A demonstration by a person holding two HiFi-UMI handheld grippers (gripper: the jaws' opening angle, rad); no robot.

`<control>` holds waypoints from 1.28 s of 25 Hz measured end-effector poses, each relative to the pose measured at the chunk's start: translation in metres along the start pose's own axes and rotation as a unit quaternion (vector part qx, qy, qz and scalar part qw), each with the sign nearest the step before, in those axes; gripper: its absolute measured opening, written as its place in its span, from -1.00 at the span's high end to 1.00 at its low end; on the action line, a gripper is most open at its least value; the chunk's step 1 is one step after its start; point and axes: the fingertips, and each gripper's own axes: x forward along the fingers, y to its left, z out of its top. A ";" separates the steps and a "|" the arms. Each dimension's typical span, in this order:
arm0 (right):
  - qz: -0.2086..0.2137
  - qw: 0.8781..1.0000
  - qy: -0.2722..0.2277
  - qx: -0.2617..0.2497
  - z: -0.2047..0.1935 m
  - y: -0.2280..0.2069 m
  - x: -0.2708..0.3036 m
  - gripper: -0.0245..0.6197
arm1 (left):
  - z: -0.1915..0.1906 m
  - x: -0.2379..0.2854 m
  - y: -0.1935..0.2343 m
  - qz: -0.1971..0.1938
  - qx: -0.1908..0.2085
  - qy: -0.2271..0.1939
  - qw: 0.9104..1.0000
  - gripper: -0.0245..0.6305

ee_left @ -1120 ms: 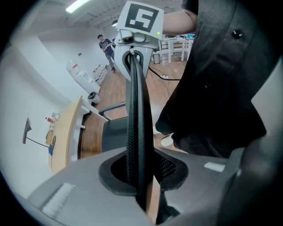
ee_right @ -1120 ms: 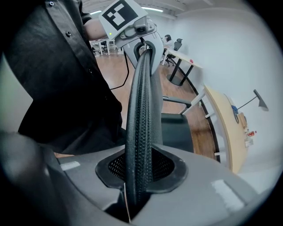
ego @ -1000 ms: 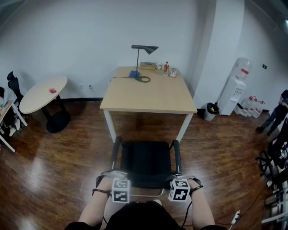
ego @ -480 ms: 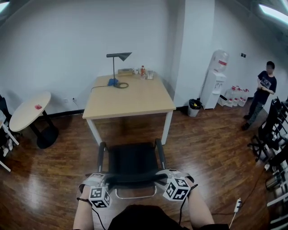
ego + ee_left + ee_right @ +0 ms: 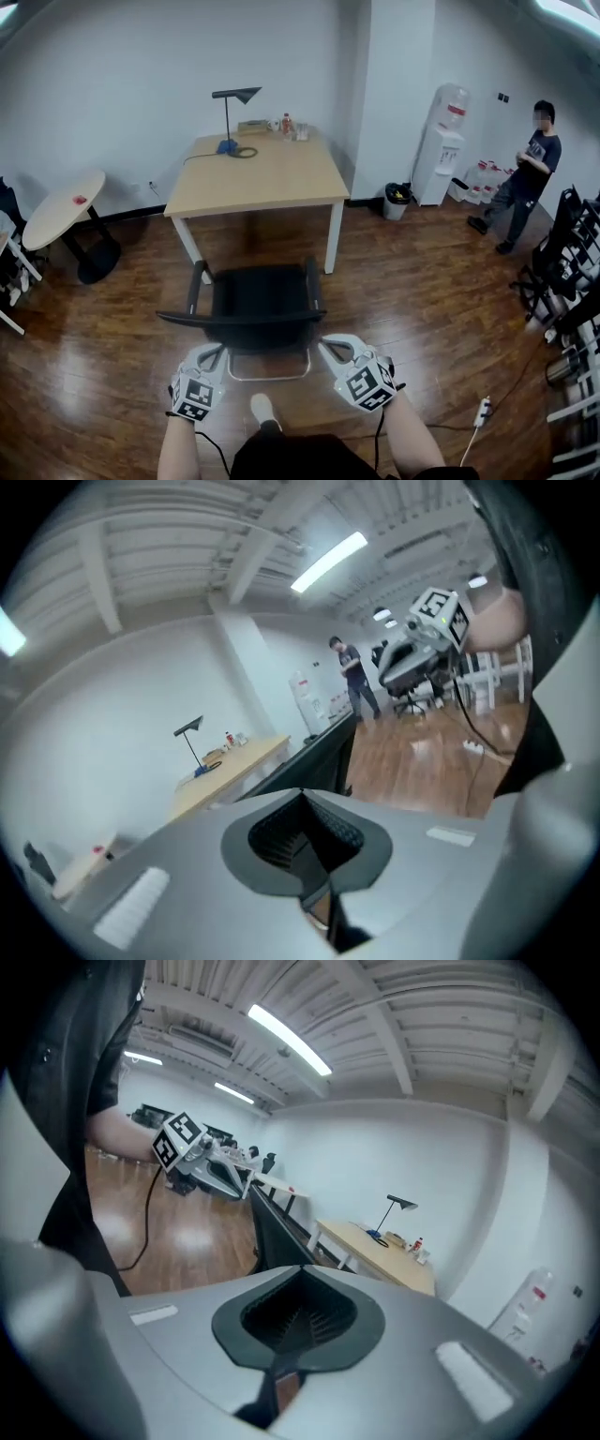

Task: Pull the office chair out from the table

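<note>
Your left gripper (image 5: 214,354) and right gripper (image 5: 330,349) have both just closed, and each gripper view shows the jaws together with nothing between them. They sit low at 11 and 1 o'clock, just behind the office chair (image 5: 258,305), with your foot (image 5: 262,408) between them. The chair is free of both. It stands dead ahead at 12 o'clock with its backrest edge facing you and running slightly skewed, the left end reaching further out than the right. Its seat is out from under the table (image 5: 258,178), which lies beyond it at 12 o'clock. The front of the armrests looks near the feet of the table legs, and you cannot tell from here whether they touch. On the far edge of the tabletop stand a lamp (image 5: 234,98) and a few small items. Open wood floor (image 5: 412,281) runs on both sides of the chair and around you. At 10 o'clock a round table (image 5: 61,211) stands well apart. At 1 o'clock a water dispenser (image 5: 441,141) and a bin (image 5: 397,200) stand against the wall. At 2 o'clock a person (image 5: 525,178) stands well clear. More dark chairs (image 5: 572,253) crowd the 3 o'clock edge, and a cable with a power strip (image 5: 483,412) lies on the floor at 4 o'clock.
</note>
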 end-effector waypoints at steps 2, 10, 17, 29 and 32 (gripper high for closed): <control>0.007 1.000 -0.011 0.020 -0.007 0.011 -0.019 0.89 | 0.008 -0.013 -0.020 0.010 -0.054 -0.025 0.998 0.92; 0.000 0.998 -0.023 0.052 -0.023 0.038 -0.080 0.89 | 0.036 -0.072 -0.064 0.089 -0.063 -0.055 0.992 0.92; -0.048 0.986 -0.097 0.127 -0.007 0.026 -0.134 0.89 | 0.066 -0.117 -0.070 0.103 -0.137 -0.131 0.977 0.92; -0.094 0.948 -0.160 0.259 0.016 0.082 -0.142 0.89 | 0.060 -0.179 -0.074 0.098 -0.194 -0.193 0.957 0.92; -0.099 0.944 -0.164 0.267 0.022 0.093 -0.140 0.89 | 0.043 -0.195 -0.070 0.105 -0.221 -0.192 0.950 0.92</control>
